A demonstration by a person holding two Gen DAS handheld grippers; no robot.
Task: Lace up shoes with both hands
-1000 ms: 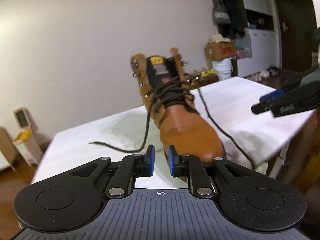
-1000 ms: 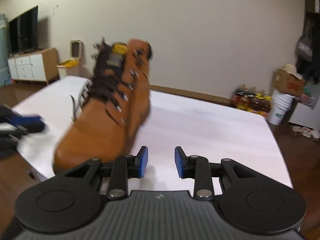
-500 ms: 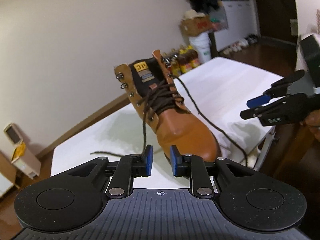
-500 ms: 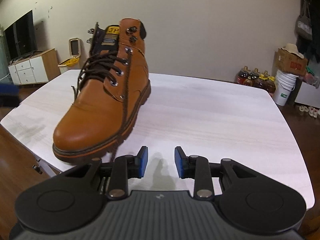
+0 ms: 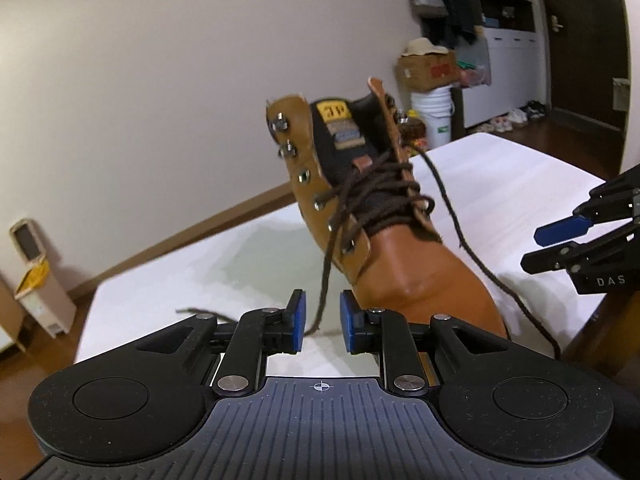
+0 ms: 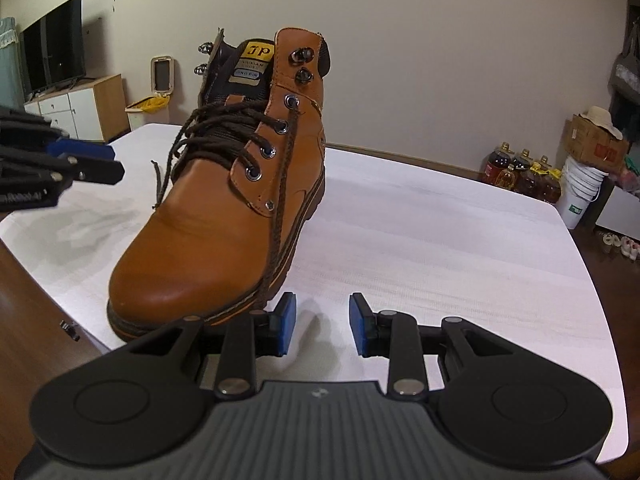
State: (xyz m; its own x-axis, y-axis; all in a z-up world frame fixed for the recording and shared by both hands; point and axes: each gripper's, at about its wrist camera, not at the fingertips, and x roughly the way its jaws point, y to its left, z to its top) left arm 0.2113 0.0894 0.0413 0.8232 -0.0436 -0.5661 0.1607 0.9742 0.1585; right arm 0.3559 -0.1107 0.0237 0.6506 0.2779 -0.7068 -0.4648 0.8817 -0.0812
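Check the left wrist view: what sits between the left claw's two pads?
In the left wrist view, a loose brown lace end from the boot hangs between the open left claw pads, unpinched.

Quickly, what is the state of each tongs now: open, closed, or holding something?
Left tongs: open, just widened; loose bootlace passes between the pads, not pinched.
Right tongs: open, holding nothing.
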